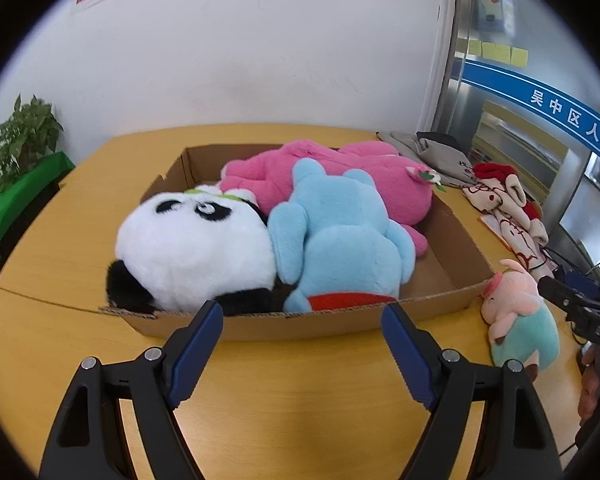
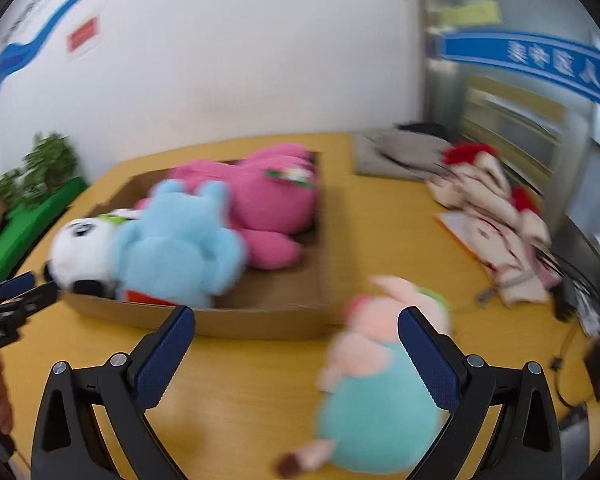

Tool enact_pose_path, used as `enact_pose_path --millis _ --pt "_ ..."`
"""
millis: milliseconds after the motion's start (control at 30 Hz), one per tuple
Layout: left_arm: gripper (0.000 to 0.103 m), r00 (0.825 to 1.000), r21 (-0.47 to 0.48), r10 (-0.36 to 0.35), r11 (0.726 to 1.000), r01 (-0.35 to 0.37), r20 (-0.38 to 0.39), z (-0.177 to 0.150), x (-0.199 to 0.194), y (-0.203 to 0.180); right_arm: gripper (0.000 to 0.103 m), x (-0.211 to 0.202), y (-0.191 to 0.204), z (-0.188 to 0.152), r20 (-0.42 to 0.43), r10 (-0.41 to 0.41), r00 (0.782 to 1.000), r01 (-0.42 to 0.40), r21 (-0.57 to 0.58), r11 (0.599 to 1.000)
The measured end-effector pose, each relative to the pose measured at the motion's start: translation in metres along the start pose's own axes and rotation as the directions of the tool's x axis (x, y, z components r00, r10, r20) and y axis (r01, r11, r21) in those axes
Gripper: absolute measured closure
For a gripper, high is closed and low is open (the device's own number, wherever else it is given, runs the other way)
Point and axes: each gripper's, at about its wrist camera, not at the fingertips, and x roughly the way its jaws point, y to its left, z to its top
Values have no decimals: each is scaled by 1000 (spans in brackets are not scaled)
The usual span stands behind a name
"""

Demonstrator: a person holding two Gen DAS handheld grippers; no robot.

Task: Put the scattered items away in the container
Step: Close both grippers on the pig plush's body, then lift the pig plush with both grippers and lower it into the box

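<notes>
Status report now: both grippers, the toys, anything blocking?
Left gripper open, empty. Right gripper open, empty, near pig plush on table. Panda, blue plush, pink plush in cardboard box. Nothing blocking.

The box (image 1: 440,304) sits on the table (image 1: 60,240) and holds three plush toys. The pig plush (image 1: 520,316) lies on the table just right of the box.
</notes>
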Motion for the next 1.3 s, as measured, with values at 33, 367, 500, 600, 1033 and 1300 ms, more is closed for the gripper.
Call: enact_pose_path --millis 33,367,500,600,1033,1300 --pt "22 1000 -7 -17 1000 17 -6 -1 1 -1 0 9 -16 -6 -44 -26 999 28 31 999" --pt "22 995 -10 -75 997 74 -59 -12 8 -18 10 54 -35 -56 -239 181 954 -147 151 977" --pt "22 990 0 -127 992 128 -68 -11 8 -29 14 44 -31 -68 -235 209 949 -183 127 975" --pt "22 976 6 -198 980 199 -92 -10 11 -41 15 32 -29 -81 -243 245 939 -227 101 969" --pt "21 806 24 -466 861 509 -366 -51 57 -129 14 -24 29 -140 -296 395 870 -435 -83 896" --pt "32 765 -7 -499 839 544 -407 -62 68 -134 17 -29 35 -148 -291 416 862 -461 -107 881"
